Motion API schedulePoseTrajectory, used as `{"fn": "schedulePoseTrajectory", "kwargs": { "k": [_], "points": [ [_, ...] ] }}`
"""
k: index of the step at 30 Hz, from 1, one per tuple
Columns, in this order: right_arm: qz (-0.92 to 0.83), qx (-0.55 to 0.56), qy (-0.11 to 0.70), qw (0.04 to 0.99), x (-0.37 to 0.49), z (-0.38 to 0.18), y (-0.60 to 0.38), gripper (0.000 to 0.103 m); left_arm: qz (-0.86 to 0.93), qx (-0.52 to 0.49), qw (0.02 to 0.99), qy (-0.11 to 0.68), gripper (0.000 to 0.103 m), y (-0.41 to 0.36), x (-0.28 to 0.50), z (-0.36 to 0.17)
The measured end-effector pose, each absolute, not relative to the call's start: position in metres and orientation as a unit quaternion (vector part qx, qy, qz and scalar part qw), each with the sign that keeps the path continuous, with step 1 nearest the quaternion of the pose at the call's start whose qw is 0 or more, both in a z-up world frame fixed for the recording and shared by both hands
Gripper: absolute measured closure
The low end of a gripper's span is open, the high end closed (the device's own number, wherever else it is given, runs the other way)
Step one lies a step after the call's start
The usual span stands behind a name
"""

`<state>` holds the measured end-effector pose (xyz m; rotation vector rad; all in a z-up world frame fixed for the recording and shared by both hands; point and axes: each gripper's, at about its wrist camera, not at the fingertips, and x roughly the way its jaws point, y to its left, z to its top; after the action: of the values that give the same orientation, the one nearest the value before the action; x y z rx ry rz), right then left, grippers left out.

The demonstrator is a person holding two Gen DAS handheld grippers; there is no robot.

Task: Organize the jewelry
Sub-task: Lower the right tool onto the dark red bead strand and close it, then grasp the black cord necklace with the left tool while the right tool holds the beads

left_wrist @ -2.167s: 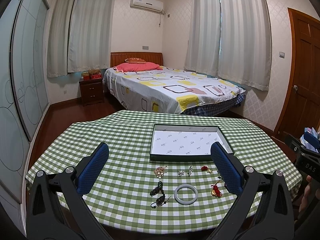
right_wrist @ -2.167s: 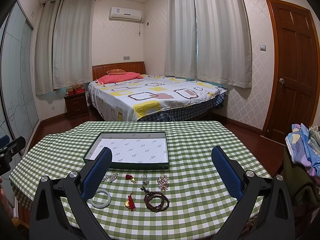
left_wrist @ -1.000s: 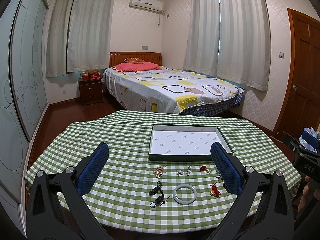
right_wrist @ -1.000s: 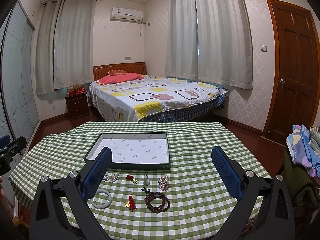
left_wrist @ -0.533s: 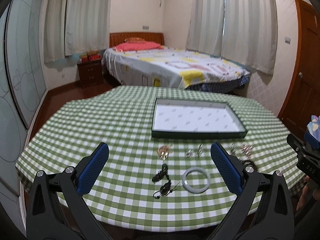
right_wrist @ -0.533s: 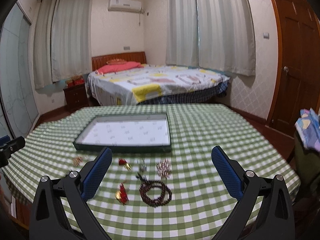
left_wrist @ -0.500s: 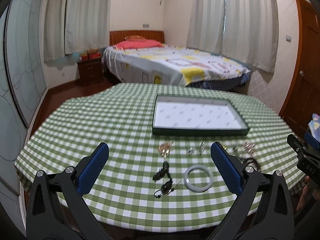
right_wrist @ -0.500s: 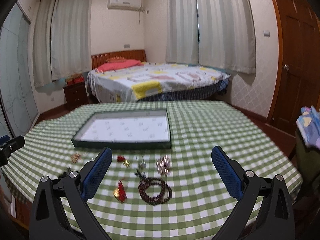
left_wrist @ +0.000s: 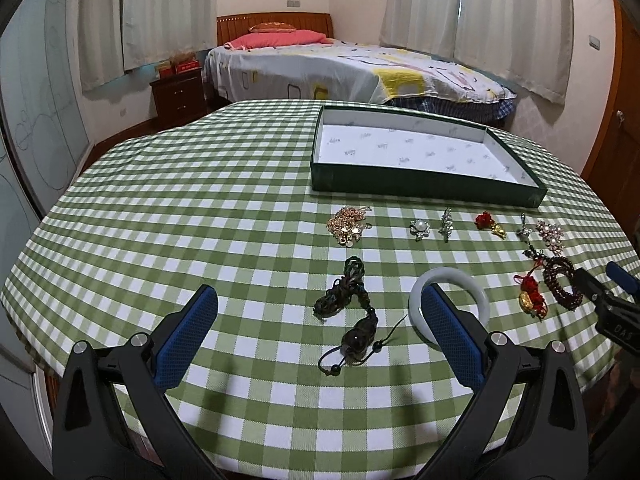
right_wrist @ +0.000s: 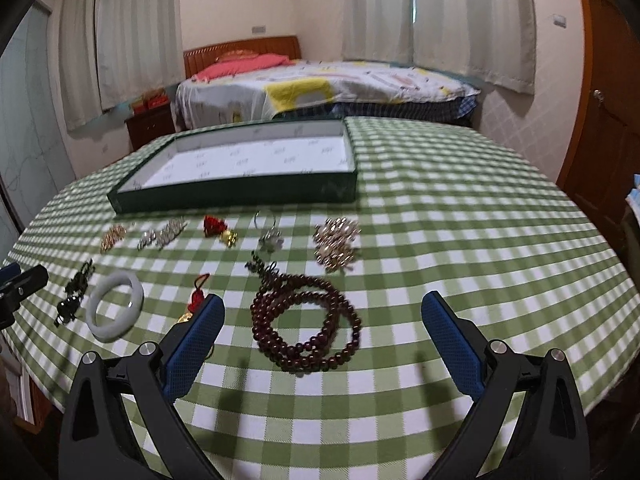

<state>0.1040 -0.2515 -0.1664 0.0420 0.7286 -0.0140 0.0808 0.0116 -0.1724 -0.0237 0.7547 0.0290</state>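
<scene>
Jewelry lies on a green checked tablecloth in front of a dark green tray with a white lining. My left gripper is open above a dark cord pendant, with a pale jade bangle behind its right finger. A gold chain cluster, small brooches and a red and gold charm lie in a row. My right gripper is open just above a dark red bead bracelet. The tray, a pearl brooch and the bangle show there too.
The round table's edge curves close below both grippers. A bed and a nightstand stand beyond the table. A wooden door is at the right. The other gripper's body shows at the right edge.
Both grippers have moved forward and down toward the table. The jewelry now looks much larger and closer. Both stay open; nothing on the table has moved.
</scene>
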Motion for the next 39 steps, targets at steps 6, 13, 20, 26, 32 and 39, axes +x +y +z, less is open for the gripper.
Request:
{"fn": "schedulePoseTrajectory", "kwargs": {
  "k": [6, 13, 20, 26, 32, 39],
  "points": [
    [-0.013, 0.002, 0.382, 0.924, 0.117, -0.18, -0.246, 0.007, 0.019, -0.009, 0.926, 0.378, 0.004, 0.013, 0.088, -0.182],
    [-0.003, 0.01, 0.398, 0.917, 0.123, -0.188, -0.249, 0.038, 0.018, -0.011, 0.92, 0.39, 0.004, 0.012, 0.093, -0.193],
    [0.019, 0.015, 0.394, 0.919, 0.118, -0.186, -0.249, 0.071, 0.007, -0.005, 0.918, 0.397, 0.009, 0.005, 0.095, -0.196],
    [0.025, 0.03, 0.394, 0.918, 0.117, -0.185, -0.253, 0.082, 0.001, -0.011, 0.913, 0.409, 0.021, 0.004, 0.098, -0.2],
    [0.026, 0.031, 0.391, 0.919, 0.116, -0.186, -0.253, 0.082, -0.016, -0.014, 0.906, 0.423, 0.04, 0.002, 0.096, -0.206],
    [0.026, 0.034, 0.391, 0.92, 0.115, -0.187, -0.254, 0.082, -0.027, -0.011, 0.903, 0.429, 0.05, -0.002, 0.097, -0.209]
  ]
}}
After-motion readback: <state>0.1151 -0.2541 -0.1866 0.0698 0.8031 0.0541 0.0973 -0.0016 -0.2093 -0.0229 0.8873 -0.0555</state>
